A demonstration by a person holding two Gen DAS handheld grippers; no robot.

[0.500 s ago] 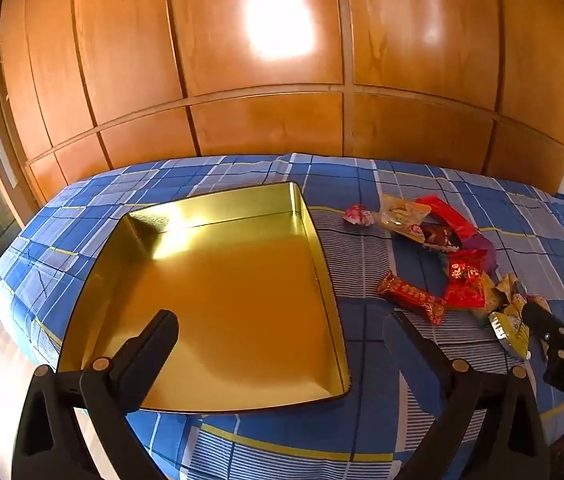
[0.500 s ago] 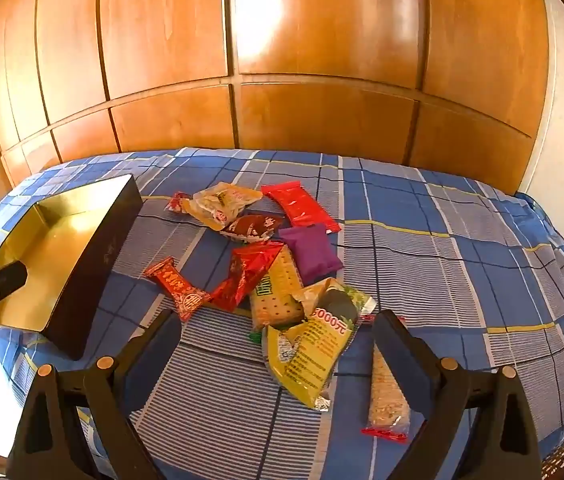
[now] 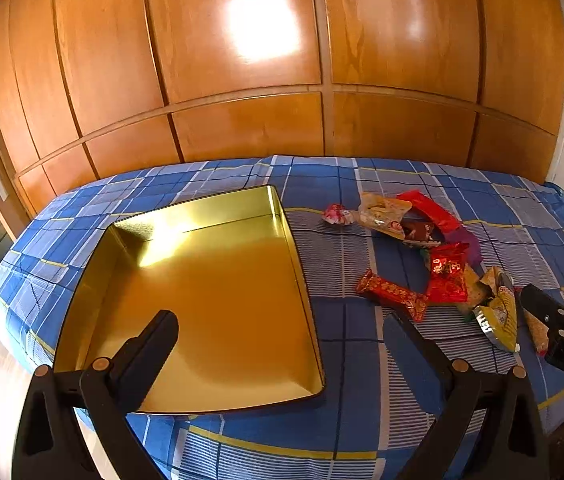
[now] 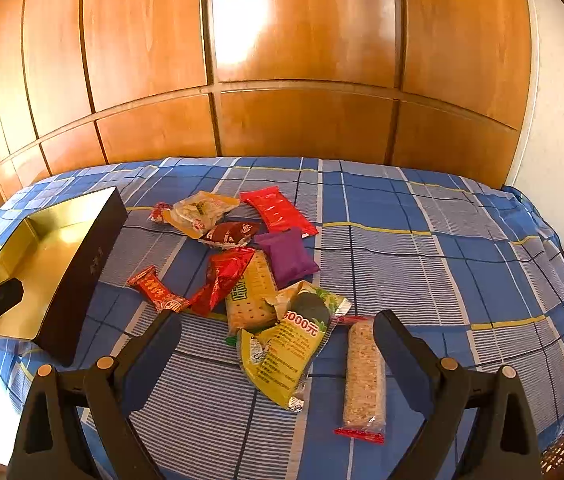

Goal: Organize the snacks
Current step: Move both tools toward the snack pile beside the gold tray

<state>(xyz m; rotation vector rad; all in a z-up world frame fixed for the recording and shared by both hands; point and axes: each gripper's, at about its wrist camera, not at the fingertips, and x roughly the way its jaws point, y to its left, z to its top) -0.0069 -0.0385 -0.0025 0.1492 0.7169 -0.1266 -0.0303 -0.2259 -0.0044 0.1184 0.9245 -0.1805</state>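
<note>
A shallow gold tin box (image 3: 185, 220) (image 4: 81, 256) with dark outer walls lies on the left of a blue plaid bed cover, nothing inside it. To its right sits a loose heap of snack packets: a red candy bar (image 4: 157, 290), a cracker pack (image 4: 251, 292), a yellow-green packet (image 4: 282, 356), a purple pouch (image 4: 286, 254), a grain bar (image 4: 364, 376). My left gripper (image 3: 282, 328) hangs open above the box's near right corner. Above the heap's near edge, my right gripper (image 4: 277, 330) stands open, nothing between its fingers.
Wooden wardrobe doors (image 4: 282, 60) rise behind the bed. A white wall (image 4: 562, 120) stands at the right. The bed cover (image 4: 462, 260) runs bare to the right of the heap. The floor drops off at the left edge. The right gripper's tip (image 3: 558, 320) shows in the left wrist view.
The right gripper has edged slightly forward and down toward the heap. The left view is nearly the same. No packet has moved.
</note>
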